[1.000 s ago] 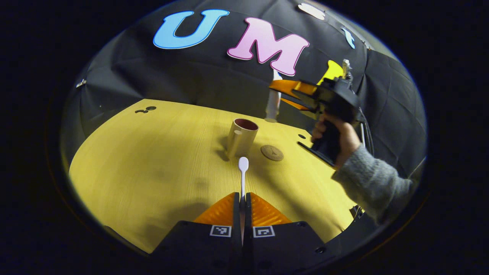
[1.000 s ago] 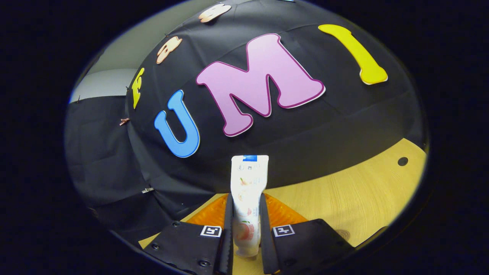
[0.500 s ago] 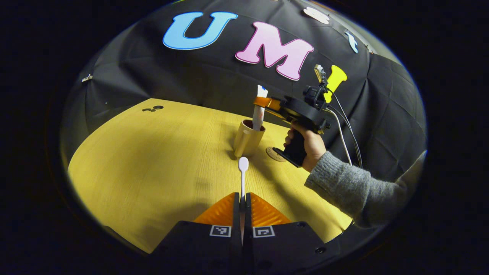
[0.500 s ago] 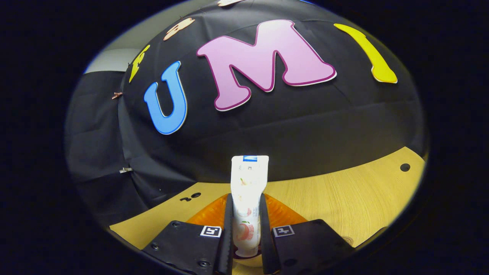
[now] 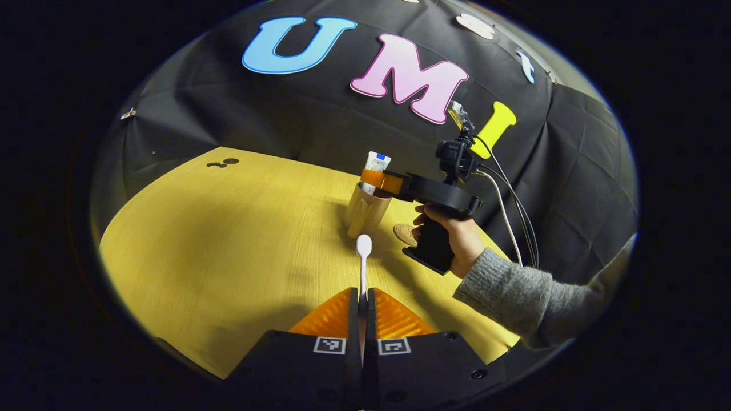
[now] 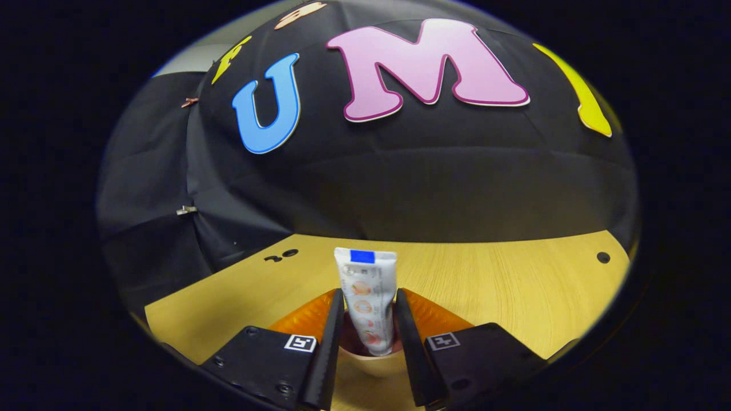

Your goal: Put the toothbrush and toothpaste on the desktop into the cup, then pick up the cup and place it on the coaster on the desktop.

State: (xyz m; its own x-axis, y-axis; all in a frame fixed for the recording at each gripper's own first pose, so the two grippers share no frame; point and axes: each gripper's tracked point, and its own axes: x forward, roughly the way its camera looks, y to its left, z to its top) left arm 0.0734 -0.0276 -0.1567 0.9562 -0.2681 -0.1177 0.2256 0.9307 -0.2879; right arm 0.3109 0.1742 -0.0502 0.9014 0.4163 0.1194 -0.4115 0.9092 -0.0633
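Toothpaste standing in cup; toothbrush held clear of it over the desktop.

Yellow wood desktop [image 5: 217,240] carries the beige cup [image 5: 365,212], with the round coaster [image 5: 404,233] just beside it. A hand [image 5: 451,240] in a grey sleeve [image 5: 531,297] holds the right gripper [image 6: 365,331] level over the cup rim. Its fingers are parted, with a gap on each side of the toothpaste tube [image 6: 368,302]; the tube's lower end sits inside the cup, crimped end up, leaning slightly. The left gripper [image 5: 362,302] is clamped tight on the white toothbrush [image 5: 363,262], whose head points toward the cup, near it but apart.
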